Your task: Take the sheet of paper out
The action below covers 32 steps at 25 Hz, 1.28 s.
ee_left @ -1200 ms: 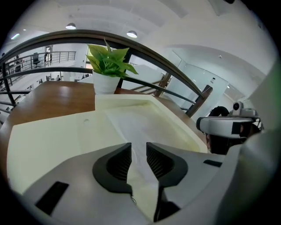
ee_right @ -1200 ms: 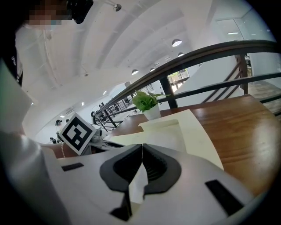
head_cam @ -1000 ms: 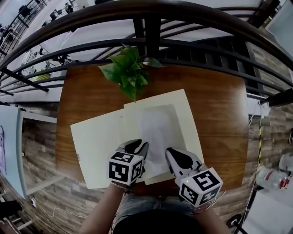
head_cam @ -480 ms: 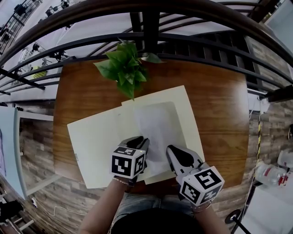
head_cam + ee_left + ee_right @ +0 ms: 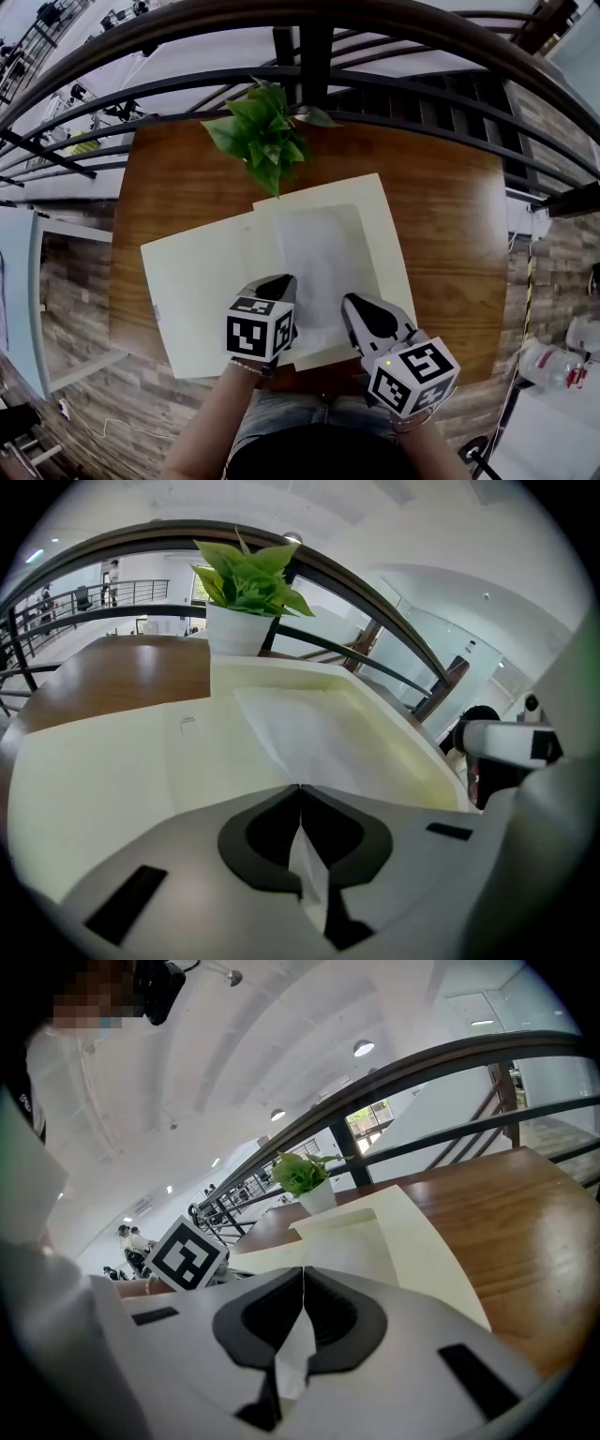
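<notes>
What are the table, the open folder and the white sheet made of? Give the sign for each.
The table looks like wood or veneer: brown grain streaks, slight sheen. The folder seems stiff cream card, matte, lying flat with crisp edges. The sheet is thin white paper, matte; its edge buckles where it is pinched.

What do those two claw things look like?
The left claw and right claw are both pale grey, with rounded black pads inside. Behind each sits a white cube printed with black square patterns.
</notes>
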Tool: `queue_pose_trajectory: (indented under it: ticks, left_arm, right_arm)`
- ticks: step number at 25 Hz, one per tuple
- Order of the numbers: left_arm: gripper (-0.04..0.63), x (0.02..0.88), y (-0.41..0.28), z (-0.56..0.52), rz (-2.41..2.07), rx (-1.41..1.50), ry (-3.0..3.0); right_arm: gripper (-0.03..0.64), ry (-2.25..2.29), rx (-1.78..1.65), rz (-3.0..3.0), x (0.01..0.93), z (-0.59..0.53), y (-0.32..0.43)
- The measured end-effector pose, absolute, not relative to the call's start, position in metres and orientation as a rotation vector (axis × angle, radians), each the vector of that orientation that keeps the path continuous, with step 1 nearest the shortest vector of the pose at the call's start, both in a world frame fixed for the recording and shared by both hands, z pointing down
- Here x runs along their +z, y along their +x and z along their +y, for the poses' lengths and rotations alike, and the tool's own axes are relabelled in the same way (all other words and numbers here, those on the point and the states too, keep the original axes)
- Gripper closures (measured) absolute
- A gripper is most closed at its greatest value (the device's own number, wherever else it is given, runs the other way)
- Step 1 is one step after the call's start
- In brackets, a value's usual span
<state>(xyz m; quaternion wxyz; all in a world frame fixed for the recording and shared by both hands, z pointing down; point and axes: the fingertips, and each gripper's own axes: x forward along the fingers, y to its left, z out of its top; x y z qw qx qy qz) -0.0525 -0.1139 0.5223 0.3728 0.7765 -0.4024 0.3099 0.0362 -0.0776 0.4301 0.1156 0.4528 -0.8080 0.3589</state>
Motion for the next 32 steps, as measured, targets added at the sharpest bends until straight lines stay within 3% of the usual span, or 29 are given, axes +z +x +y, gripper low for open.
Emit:
queue_pose_trajectory:
  ticks: [32]
  left_arm:
    - [0.574, 0.481, -0.207, -0.075, -1.534, 0.491, 1.728]
  right_arm:
    - [0.591, 0.953, 0.831, -2.563, 0.399, -0.073, -0.047]
